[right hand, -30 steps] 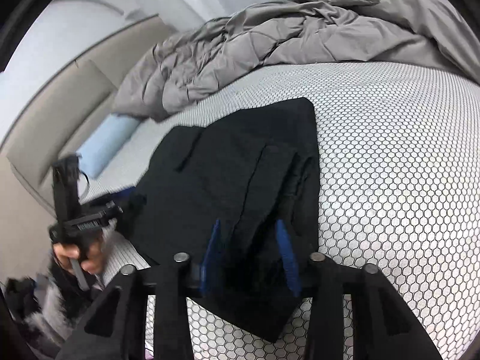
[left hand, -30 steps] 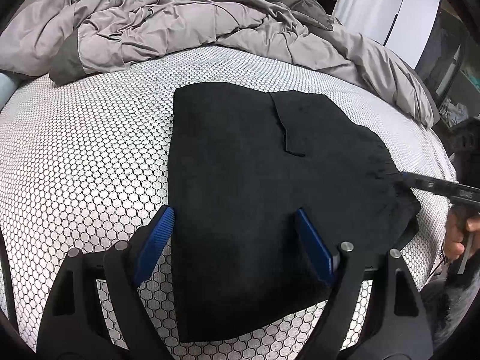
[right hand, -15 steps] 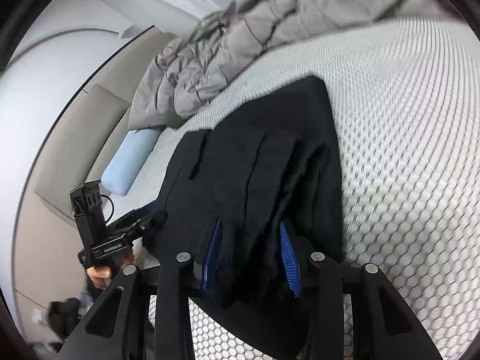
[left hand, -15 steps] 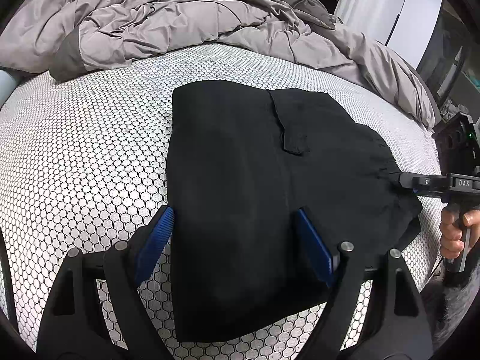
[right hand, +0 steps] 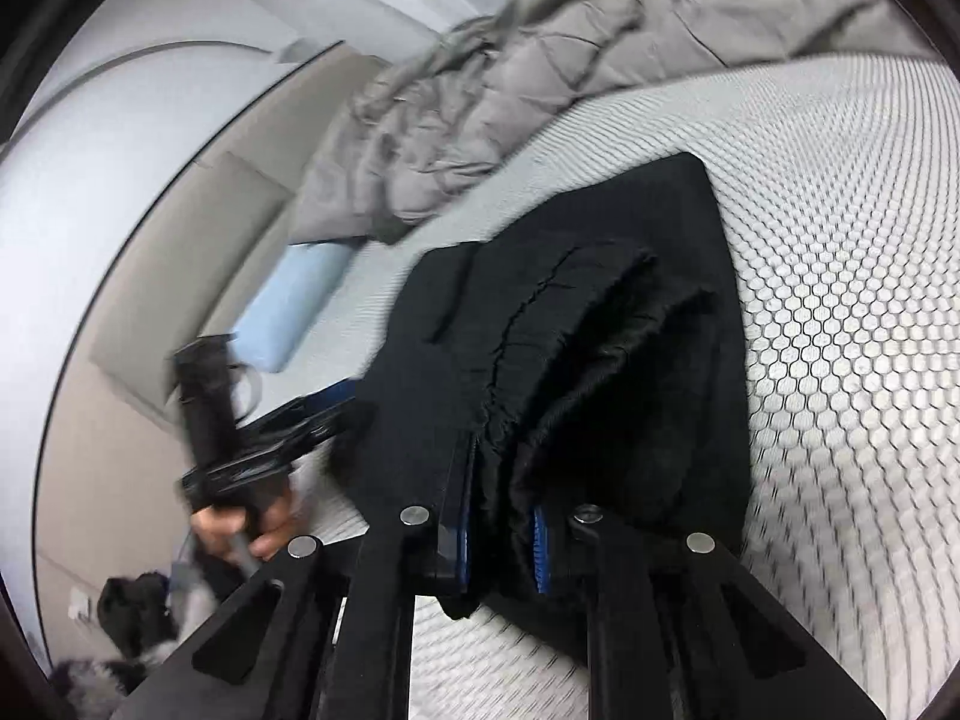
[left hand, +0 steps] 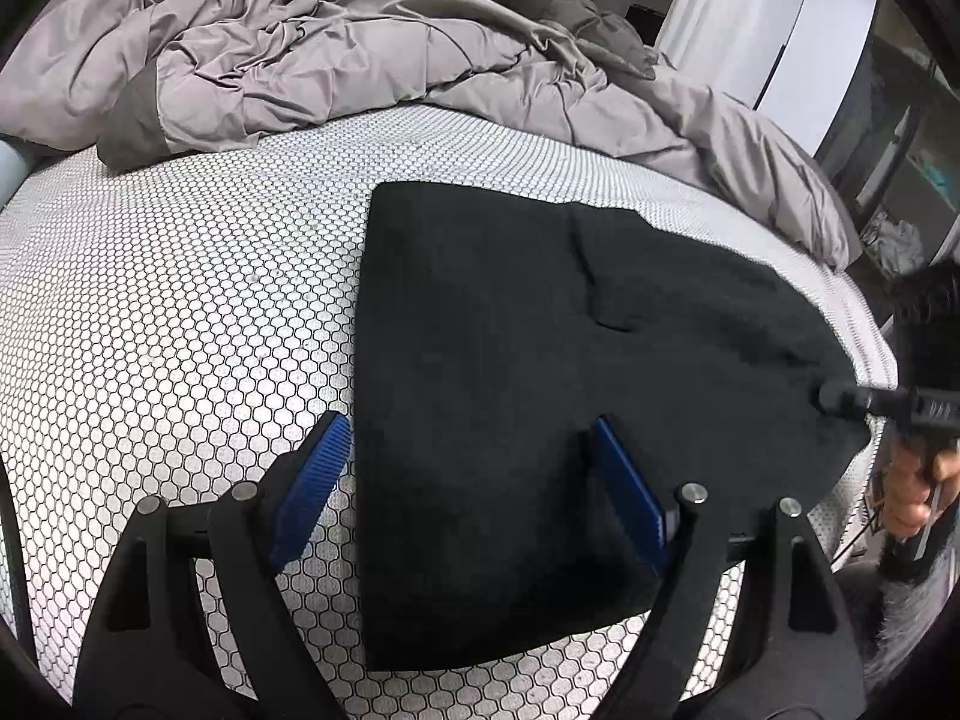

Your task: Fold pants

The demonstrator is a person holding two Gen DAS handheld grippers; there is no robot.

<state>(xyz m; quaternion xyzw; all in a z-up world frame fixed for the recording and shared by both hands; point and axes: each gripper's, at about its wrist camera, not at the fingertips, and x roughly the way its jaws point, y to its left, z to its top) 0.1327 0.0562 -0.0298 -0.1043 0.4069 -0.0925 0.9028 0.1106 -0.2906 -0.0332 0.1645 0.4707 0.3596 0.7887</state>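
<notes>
White sheeting printed with a black honeycomb pattern covers the bed [left hand: 180, 312], and a rumpled grey duvet [left hand: 336, 60] lies bunched along its far side. Beyond the bed's far corner stand pale wardrobe doors [left hand: 780, 30], and in the right wrist view a light blue pillow [right hand: 294, 306] sits against a beige padded headboard [right hand: 180, 252].

The black pants [left hand: 540, 360] lie on the sheet near the bed's near edge, already folded into a broad, flattish shape with a seam running down the upper layer.

The left hand-held gripper [left hand: 468, 492] hovers over the near part of the pants with its blue-padded jaws spread wide; one pad sits over the sheet just beside the cloth's left edge, the other over the black fabric, and neither presses anything.

The right hand-held gripper [right hand: 501, 534] has just been closing, and its jaws now pinch the gathered waistband end of the pants [right hand: 570, 372] between the blue pads. The cloth bunches in ridges right above the pads. This view is blurred, so finer detail of the grip cannot be made out.

Each wrist view shows the other tool at the frame's side, gripped by a bare hand [left hand: 918, 492] on its black handle.
</notes>
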